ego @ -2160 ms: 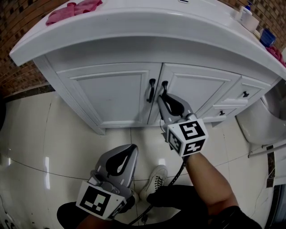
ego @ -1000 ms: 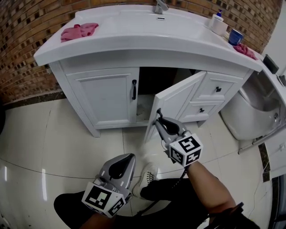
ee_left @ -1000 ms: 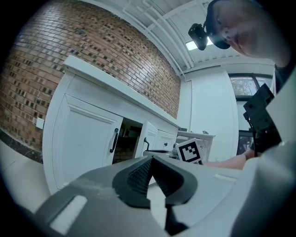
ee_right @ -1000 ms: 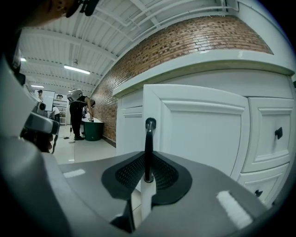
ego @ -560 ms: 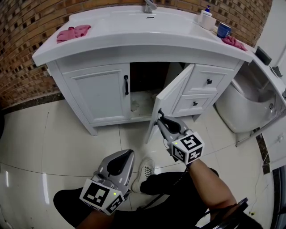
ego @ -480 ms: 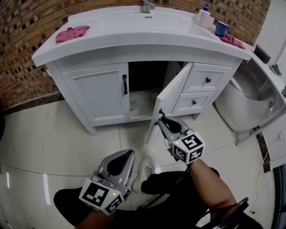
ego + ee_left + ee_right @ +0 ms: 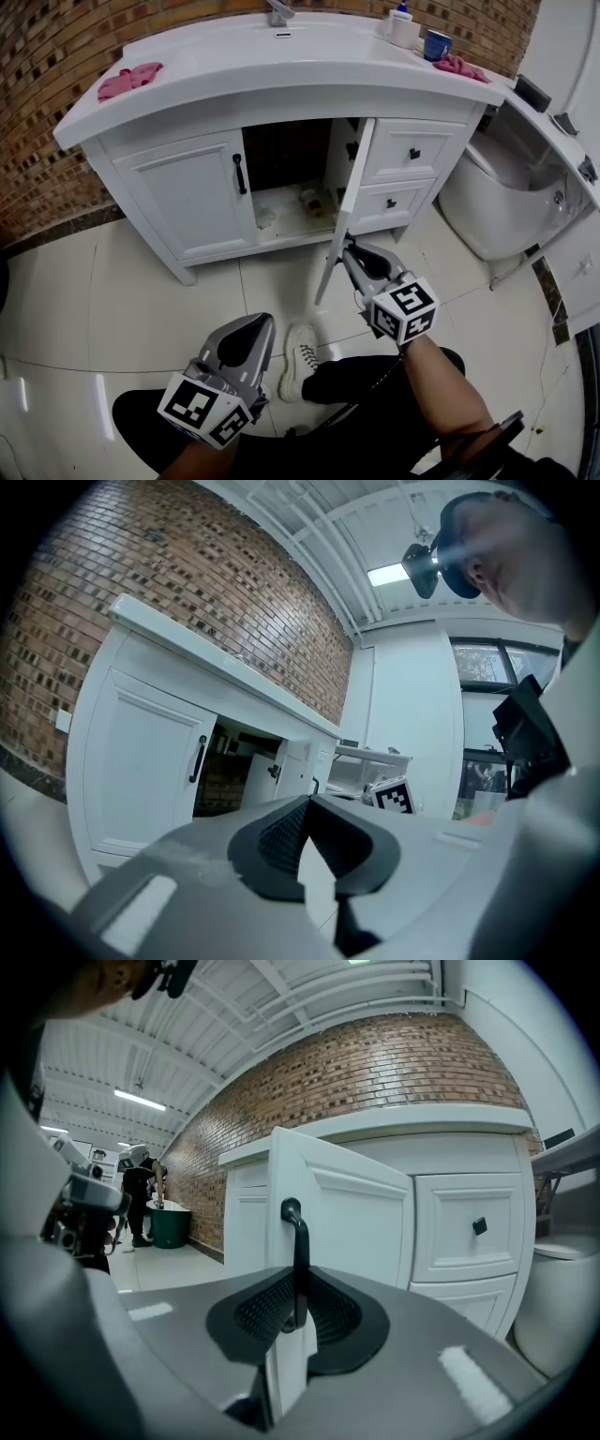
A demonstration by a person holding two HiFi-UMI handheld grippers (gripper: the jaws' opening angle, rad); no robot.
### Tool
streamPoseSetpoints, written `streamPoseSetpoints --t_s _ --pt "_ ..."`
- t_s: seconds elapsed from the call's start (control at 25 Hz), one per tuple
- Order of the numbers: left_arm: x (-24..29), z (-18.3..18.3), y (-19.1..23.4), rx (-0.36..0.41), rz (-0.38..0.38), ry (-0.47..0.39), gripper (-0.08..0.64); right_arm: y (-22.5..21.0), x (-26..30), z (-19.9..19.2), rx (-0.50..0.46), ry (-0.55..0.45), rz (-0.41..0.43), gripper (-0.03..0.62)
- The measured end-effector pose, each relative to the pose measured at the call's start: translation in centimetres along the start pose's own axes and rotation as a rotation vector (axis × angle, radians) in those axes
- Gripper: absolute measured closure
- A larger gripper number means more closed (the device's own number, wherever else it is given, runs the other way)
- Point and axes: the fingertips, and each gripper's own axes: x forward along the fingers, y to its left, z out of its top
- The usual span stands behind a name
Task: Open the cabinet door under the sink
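Note:
A white vanity (image 7: 272, 89) carries the sink. Its right cabinet door (image 7: 344, 202) stands swung far out, edge-on toward me, and the dark inside of the cabinet (image 7: 281, 164) shows. My right gripper (image 7: 350, 246) is shut on that door's black handle (image 7: 296, 1251), which runs up between the jaws in the right gripper view. The left door (image 7: 187, 192) stays closed, its black handle (image 7: 239, 173) untouched. My left gripper (image 7: 246, 339) hangs low over the floor, shut with nothing in it; in the left gripper view its jaws (image 7: 305, 832) meet.
Two drawers (image 7: 412, 155) sit right of the open door. A toilet (image 7: 497, 202) stands at the right. On the counter lie pink cloths (image 7: 129, 80), a blue cup (image 7: 436, 44) and a bottle. A white shoe (image 7: 300, 361) rests on the tiled floor.
The right door has swung from closed to wide open with my right gripper holding its handle. The view has backed off from the vanity. The left gripper stayed low.

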Motion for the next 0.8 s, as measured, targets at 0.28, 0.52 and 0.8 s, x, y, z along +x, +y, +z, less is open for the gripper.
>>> streamPoseSetpoints --t_s 0.28,0.52,0.8 --pt "1.6 -0.7 -1.8 0.015 -0.026 0.02 0.557 -1.8 -2.1 -0.4 0.006 -0.012 -0.027 0.548" --pt "3.0 -0.7 -3.1 0.021 -0.057 0.026 0.557 -4.2 -4.1 -0.8 -0.03 -0.01 -0.107 0.548" --pt "3.8 -1.1 -4.3 0.018 -0.086 0.03 0.557 -10.2 -8.6 -1.9 0.001 0.009 -0.374 0.558"
